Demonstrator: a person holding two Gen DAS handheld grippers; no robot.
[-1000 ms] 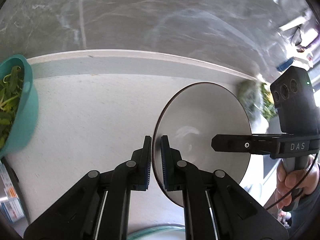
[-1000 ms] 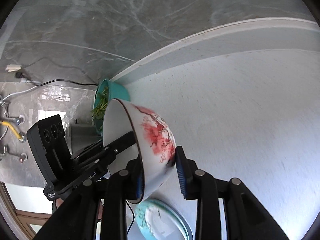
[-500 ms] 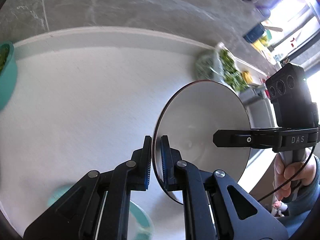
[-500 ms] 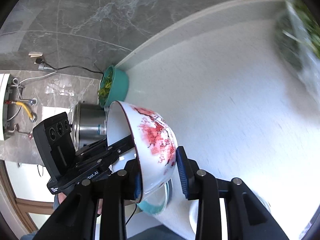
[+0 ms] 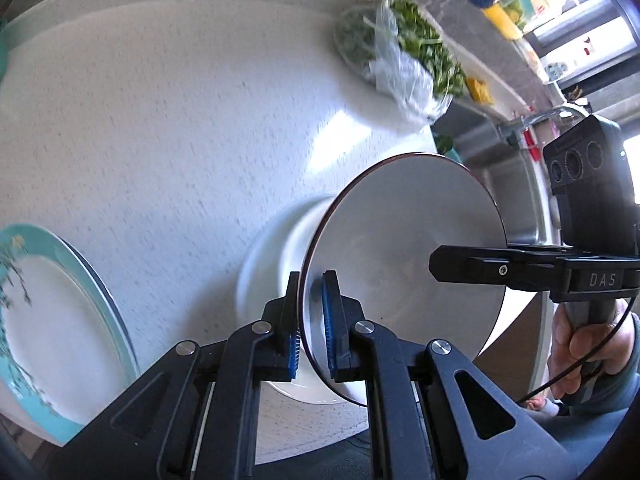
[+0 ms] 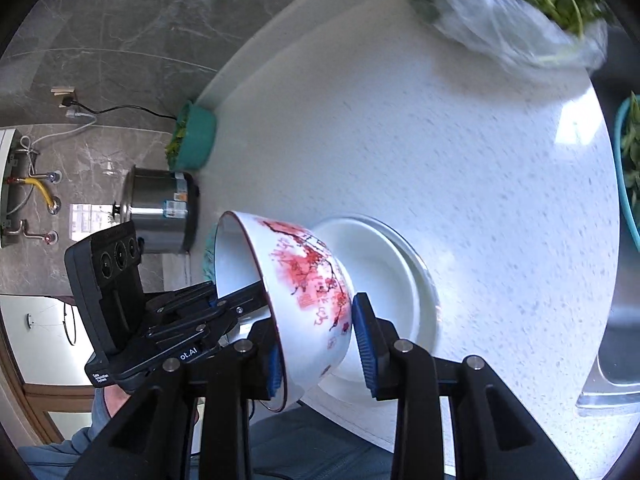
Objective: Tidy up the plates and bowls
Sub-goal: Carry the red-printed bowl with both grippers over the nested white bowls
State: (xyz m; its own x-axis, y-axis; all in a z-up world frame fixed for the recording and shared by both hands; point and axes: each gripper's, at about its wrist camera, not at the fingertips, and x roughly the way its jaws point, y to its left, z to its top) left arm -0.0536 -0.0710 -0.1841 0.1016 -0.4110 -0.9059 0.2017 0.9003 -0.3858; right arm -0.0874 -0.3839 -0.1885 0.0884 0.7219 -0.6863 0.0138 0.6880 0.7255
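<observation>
My left gripper (image 5: 310, 324) and my right gripper (image 6: 316, 344) both hold one white bowl with a red blossom pattern (image 6: 304, 280), each shut on its rim on opposite sides. In the left wrist view I see the bowl's white inside with a dark rim (image 5: 404, 276) and the right gripper's fingers (image 5: 472, 268) on its far edge. The bowl is tilted on its side above a white plate (image 6: 388, 276) on the counter, which also shows blurred in the left wrist view (image 5: 272, 252). A teal-rimmed plate (image 5: 52, 312) lies at the left.
White speckled counter (image 6: 460, 140). A bag of greens (image 5: 408, 52) at the back right, a teal bowl of greens (image 6: 194, 136) and a steel pot (image 6: 160, 208) at the far left, a sink (image 5: 520, 200) at the right, another teal bowl (image 6: 628, 168) by it.
Both grippers have tilted downward with the bowl. The white plate and teal-rimmed plate have come into view below; the wall has moved out of view.
</observation>
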